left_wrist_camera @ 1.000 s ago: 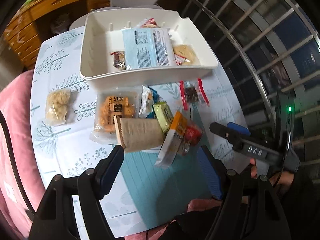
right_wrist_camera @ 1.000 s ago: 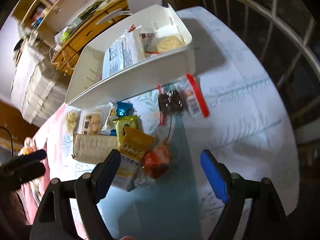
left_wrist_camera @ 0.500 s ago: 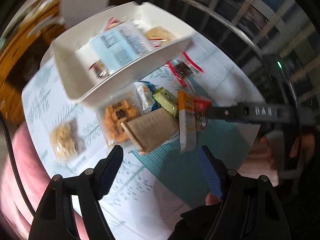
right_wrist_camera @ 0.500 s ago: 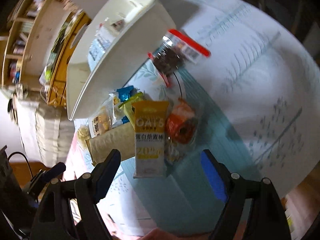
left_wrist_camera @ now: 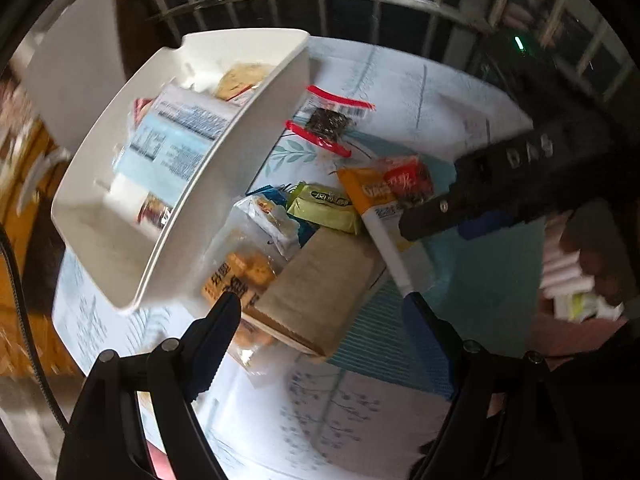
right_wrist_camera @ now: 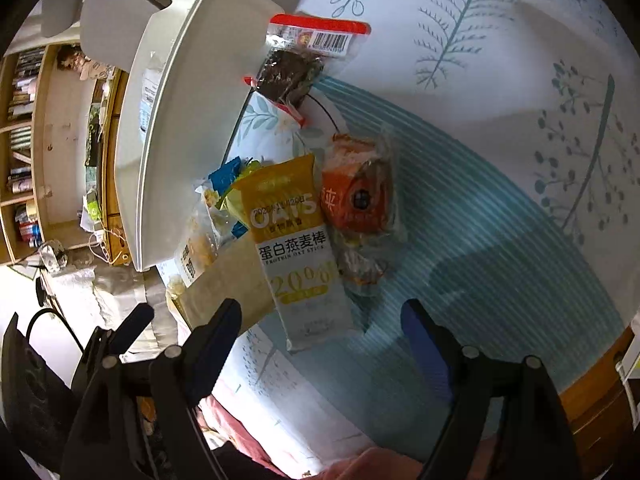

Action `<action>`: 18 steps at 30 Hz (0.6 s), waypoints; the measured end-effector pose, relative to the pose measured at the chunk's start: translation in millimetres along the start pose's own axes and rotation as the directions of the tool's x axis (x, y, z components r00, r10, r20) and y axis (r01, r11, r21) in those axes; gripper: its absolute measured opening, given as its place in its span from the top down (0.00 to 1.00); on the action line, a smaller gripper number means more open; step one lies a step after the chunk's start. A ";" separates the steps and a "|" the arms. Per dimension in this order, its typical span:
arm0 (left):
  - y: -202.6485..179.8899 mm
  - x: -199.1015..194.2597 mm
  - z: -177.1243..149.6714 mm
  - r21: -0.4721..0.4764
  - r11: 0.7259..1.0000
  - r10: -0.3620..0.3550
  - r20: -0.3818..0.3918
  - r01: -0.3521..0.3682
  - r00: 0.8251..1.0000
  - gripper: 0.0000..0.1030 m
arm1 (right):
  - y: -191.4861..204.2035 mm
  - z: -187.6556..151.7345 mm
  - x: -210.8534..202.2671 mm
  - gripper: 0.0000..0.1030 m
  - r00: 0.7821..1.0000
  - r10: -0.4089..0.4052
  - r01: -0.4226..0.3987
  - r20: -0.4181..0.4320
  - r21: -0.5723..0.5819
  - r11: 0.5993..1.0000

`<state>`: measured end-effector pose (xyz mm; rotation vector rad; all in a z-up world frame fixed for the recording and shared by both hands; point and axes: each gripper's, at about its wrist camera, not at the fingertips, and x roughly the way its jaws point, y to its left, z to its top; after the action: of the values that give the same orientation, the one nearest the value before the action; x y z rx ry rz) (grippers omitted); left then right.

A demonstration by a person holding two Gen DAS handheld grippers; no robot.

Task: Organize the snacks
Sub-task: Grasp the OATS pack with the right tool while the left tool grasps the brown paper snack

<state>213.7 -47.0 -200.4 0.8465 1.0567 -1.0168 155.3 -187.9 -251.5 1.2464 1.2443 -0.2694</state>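
A white bin [left_wrist_camera: 224, 176] holds a light-blue packet [left_wrist_camera: 176, 144] and a few snacks. Beside it lies a pile of snacks: a brown packet [left_wrist_camera: 320, 296], an orange-and-white oat bar [right_wrist_camera: 296, 248], an orange-red packet [right_wrist_camera: 356, 200], a green packet [left_wrist_camera: 324, 208] and a red-edged dark snack bag [left_wrist_camera: 328, 124]. My left gripper [left_wrist_camera: 320, 320] is open and empty, just short of the brown packet. My right gripper [right_wrist_camera: 320, 320] is open and empty, low over the near end of the oat bar; it also shows in the left wrist view [left_wrist_camera: 440, 216].
A clear pack of orange biscuits [left_wrist_camera: 240, 276] lies under the brown packet. The table has a leaf-print cloth [right_wrist_camera: 480, 40] with a teal striped patch [right_wrist_camera: 500, 240]. A white chair [left_wrist_camera: 72, 60] and window bars stand behind the bin. A wooden shelf [right_wrist_camera: 40, 140] is at the left.
Both grippers have moved in closer to the snack pile and turned. The right gripper has dropped toward the oat bar. Both stay open; nothing was picked up.
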 end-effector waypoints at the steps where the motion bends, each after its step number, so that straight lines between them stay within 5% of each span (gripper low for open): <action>1: -2.3 4.3 -0.6 0.042 0.999 0.005 0.001 -0.005 1.000 0.21 | -0.2 1.0 1.5 0.20 1.000 -0.002 0.002 -0.001 0.009 1.000; 18: -18.3 45.9 -2.1 0.269 0.963 0.034 -0.075 -0.012 0.997 0.21 | 2.5 21.2 28.5 0.22 0.998 -0.046 0.053 -0.042 0.178 0.983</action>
<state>203.1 -62.1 -246.2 1.1249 0.9849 -1.1309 179.8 -191.5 -277.1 1.3805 1.3068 -0.4033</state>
